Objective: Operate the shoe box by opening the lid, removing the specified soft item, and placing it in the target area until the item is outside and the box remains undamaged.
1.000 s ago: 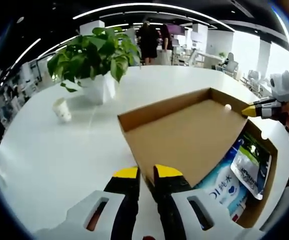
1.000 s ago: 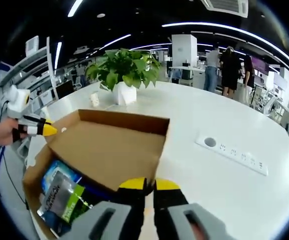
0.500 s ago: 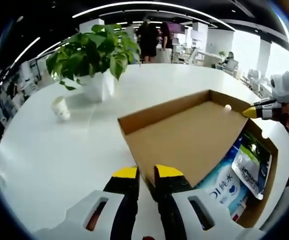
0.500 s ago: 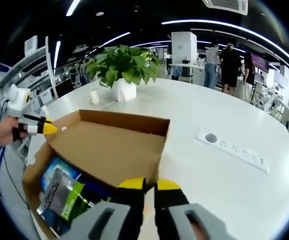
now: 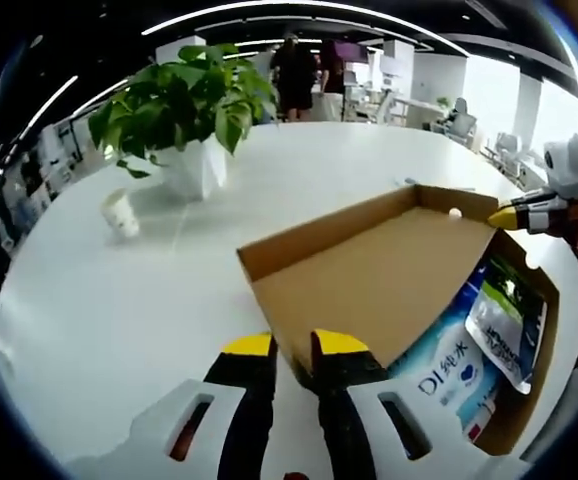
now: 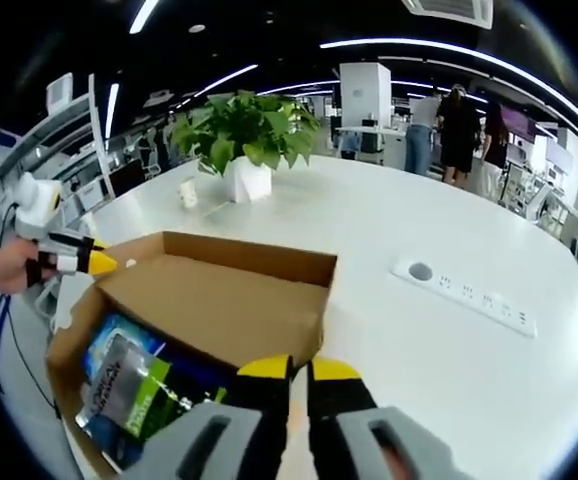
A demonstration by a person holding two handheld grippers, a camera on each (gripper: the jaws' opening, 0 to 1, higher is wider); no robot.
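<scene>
1. Setting: an open-plan office with strip lights overhead. The work surface is a large white table [image 5: 119,300] carrying a potted plant [image 5: 184,110], a small paper cup [image 5: 121,215] and a recessed power strip [image 6: 469,298]. People stand in the background.

2. Box: the shoe box [image 6: 69,345] sits at the near table edge. Its lid [image 5: 369,275] is hinged up and tilted back, brown inner face exposed, so the compartment below it is partly open.

3. Left gripper [image 5: 291,345]: the yellow-tipped jaws stand close together astride the lid's near corner edge. They appear clamped on the cardboard, though the contact itself is poorly resolved.

4. Right gripper [image 6: 299,368]: same condition at the opposite corner of the lid, jaws nearly together around its edge. In the left gripper view it enters from the right [image 5: 514,215], tip at the lid's far corner.

5. Task item: soft pouches lie flat inside the box, under the raised lid. A pale blue-and-white pack [image 5: 449,365] lies beside a grey-and-green pouch [image 6: 129,395]; which one is the specified item cannot be determined.

6. Governing relation: the pouches lie below and behind the lid plane that both grippers hold. Judgement: one gripper must release the lid and reach down under it, and the right gripper appears nearer the grey-and-green pouch.
</scene>
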